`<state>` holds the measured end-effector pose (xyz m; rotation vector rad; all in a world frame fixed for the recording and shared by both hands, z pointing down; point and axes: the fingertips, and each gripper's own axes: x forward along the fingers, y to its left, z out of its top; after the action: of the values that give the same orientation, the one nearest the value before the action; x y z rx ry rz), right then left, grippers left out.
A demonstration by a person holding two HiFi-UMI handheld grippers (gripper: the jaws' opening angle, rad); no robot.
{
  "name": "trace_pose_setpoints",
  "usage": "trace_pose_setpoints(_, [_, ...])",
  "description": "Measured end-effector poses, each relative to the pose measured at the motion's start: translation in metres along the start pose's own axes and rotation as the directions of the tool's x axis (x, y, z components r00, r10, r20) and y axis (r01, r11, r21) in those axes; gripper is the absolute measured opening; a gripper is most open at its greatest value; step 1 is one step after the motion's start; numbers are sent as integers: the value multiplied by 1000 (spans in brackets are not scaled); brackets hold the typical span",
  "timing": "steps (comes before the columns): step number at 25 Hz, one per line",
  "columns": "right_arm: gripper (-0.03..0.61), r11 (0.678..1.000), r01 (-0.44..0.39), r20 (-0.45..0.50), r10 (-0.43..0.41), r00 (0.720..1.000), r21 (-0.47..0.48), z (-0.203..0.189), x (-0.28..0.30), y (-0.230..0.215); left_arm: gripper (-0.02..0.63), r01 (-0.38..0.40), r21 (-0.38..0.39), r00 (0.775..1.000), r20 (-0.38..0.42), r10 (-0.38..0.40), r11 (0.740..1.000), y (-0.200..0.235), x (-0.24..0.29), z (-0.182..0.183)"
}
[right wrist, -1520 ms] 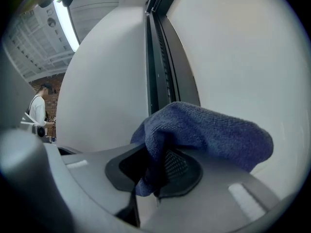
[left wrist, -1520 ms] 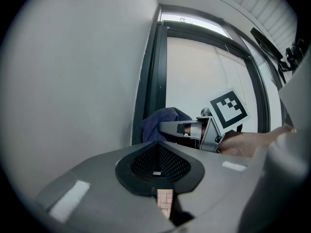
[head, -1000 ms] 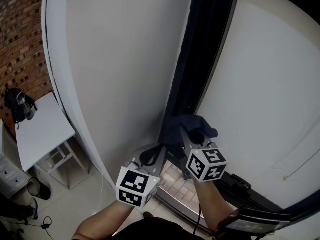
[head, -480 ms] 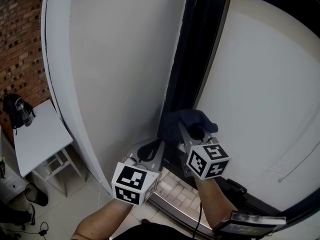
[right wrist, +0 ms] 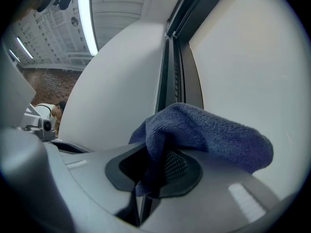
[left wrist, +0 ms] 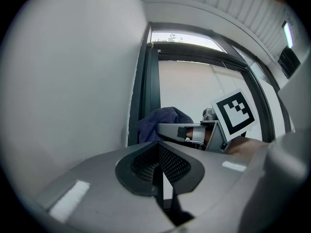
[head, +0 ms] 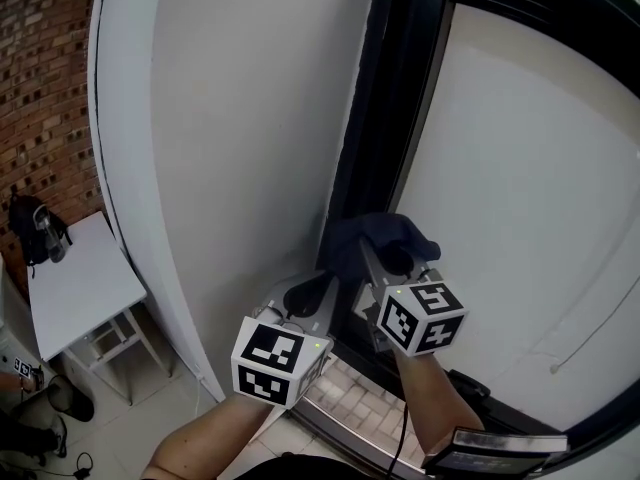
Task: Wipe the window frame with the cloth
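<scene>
In the head view, the dark blue cloth (head: 378,240) is held bunched against the dark window frame (head: 388,98) by the right claw (head: 388,266). It is seen slightly higher on the upright than a second ago, so a slow upward stroke is judged to be under way, with most of the frame above not yet wiped. The left claw (head: 312,296) is carried up just beside it, near the white wall (head: 250,118). In the left gripper view, the left claw (left wrist: 159,171) is seen closed with nothing between its jaws, and the cloth (left wrist: 160,120) is pressed to the frame (left wrist: 151,76) ahead. In the right gripper view, the right claw (right wrist: 148,181) is clamped on the cloth (right wrist: 209,132), whose free fold is bunched before the frame (right wrist: 177,76).
</scene>
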<state>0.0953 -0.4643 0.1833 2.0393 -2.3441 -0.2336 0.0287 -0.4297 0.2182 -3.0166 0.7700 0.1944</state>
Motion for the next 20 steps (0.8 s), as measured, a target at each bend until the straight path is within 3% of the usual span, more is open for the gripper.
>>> trace_pose_setpoints(10, [64, 1000, -2, 102, 5, 995, -31, 3, 3, -8, -6, 4, 53, 999, 43, -7, 999, -3, 13, -10])
trace_pose_setpoints(20, [64, 996, -3, 169, 19, 986, -93, 55, 6, -12, -6, 5, 61, 996, 91, -11, 998, 1, 26, 27])
